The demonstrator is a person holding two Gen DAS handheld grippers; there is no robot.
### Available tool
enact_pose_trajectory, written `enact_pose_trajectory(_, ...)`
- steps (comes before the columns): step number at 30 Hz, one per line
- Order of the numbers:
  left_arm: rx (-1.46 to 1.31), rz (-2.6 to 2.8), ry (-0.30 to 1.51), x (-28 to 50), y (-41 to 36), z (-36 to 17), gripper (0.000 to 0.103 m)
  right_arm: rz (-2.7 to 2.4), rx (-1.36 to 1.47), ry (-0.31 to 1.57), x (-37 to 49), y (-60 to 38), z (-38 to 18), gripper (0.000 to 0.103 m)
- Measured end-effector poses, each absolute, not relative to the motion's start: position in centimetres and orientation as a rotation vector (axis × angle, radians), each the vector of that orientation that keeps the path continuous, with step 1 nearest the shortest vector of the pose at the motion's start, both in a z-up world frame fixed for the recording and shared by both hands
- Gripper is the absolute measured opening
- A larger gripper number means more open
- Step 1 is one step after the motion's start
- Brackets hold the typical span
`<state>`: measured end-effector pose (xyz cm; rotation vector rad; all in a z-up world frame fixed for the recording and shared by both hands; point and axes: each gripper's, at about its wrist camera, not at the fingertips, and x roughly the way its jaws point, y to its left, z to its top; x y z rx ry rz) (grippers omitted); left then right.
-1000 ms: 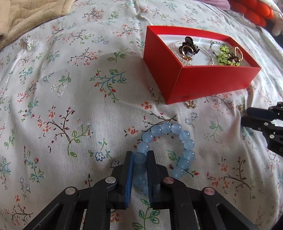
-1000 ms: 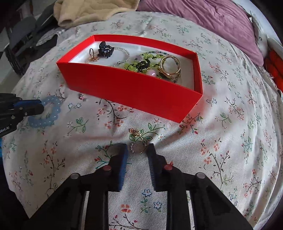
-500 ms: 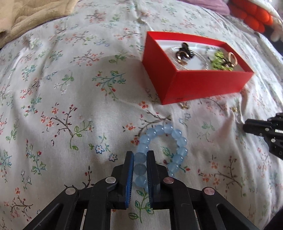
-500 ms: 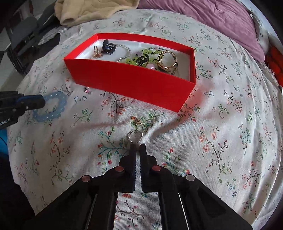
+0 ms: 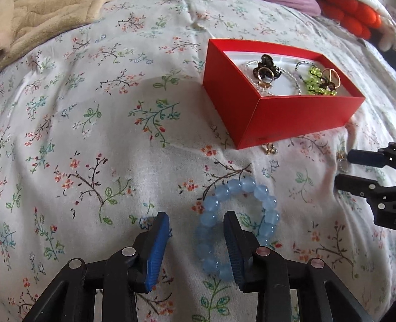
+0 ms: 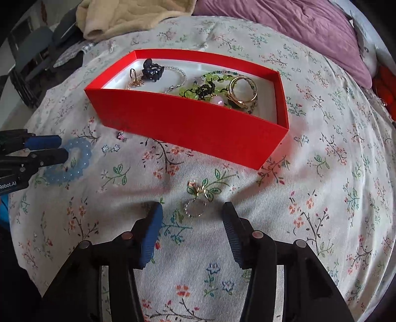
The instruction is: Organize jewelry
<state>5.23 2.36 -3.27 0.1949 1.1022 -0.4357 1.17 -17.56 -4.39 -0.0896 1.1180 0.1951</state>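
A red box (image 5: 292, 119) (image 6: 188, 123) holds several jewelry pieces: hair clips, a green bead string, gold rings. A light blue bead bracelet (image 5: 237, 223) (image 6: 66, 161) lies on the floral bedspread. My left gripper (image 5: 196, 223) is open, its jaws on either side of the bracelet's near left part. My right gripper (image 6: 191, 210) is open around a small silver ring (image 6: 195, 209) on the cloth, with a gold charm (image 6: 196, 189) just beyond it. The right gripper also shows in the left wrist view (image 5: 346, 168).
A small earring (image 5: 271, 148) (image 6: 121, 135) lies by the box's near corner. A beige blanket (image 5: 37, 22) (image 6: 128, 17) is at the far side, a purple pillow (image 6: 297, 27) behind the box, orange cushions (image 5: 351, 17) far right.
Both grippers opened. The left one let go of the blue bracelet, which now lies on the cloth between its jaws. The right one, shut half a second ago, now spans the silver ring.
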Motion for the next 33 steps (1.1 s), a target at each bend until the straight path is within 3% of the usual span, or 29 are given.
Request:
enact_pose_trajectory(2, 0.2, -0.437, 1.108, 5.3, 2.1, -3.4, 0.011, 0.202, -0.091, 1.114, 1.2, -17.4, -4.4, 0.04)
enact_pose_trajectory(3, 0.199, -0.435, 1.112, 5.3, 2.0, -3.4, 0.009, 0.203, -0.094, 1.113, 1.2, -17.4, -4.4, 0.034)
enact_pose_trajectory(6, 0.206, -0.427, 1.113, 5.2, 1.8, -3.3, 0.009, 0.221, -0.108, 1.113, 1.0, -17.0, -4.3, 0.019)
enact_pose_trajectory(11, 0.197, -0.424, 1.109, 4.9, 1.8, -3.0, 0.009, 0.223, -0.12, 1.112, 0.7, -16.8, -4.1, 0.016)
enact_pose_trajectory(12, 0.196, -0.425, 1.108, 4.8, 1.8, -2.9, 0.009, 0.223, -0.112, 1.112, 0.6, -16.9, -3.9, 0.006)
enact_pose_trajectory(13, 0.194, -0.425, 1.107, 4.7, 1.8, -2.7, 0.009, 0.226, -0.1, 1.119, 0.6, -17.1, -3.7, 0.003)
enact_pose_trajectory(19, 0.163, -0.436, 1.086, 4.2, 1.9, -1.4, 0.009, 0.235, -0.025, 1.12, -0.1, -18.5, -2.6, 0.003)
enact_pose_trajectory(22, 0.154, -0.446, 1.083, 4.1, 2.0, -1.0, 0.009, 0.24, 0.035, 1.108, -0.2, -19.4, -1.6, 0.005)
enact_pose_trajectory(23, 0.156, -0.446, 1.084, 4.0, 2.0, -1.1, 0.009, 0.242, 0.039, 1.106, -0.3, -19.5, -1.5, 0.013)
enact_pose_trajectory(26, 0.165, -0.442, 1.098, 4.1, 2.1, -1.6, 0.009, 0.243, 0.02, 1.099, -0.6, -19.1, -1.6, 0.058)
enact_pose_trajectory(33, 0.206, -0.419, 1.137, 4.7, 2.1, -3.3, 0.009, 0.231, -0.115, 1.143, -0.5, -17.1, -4.2, 0.056)
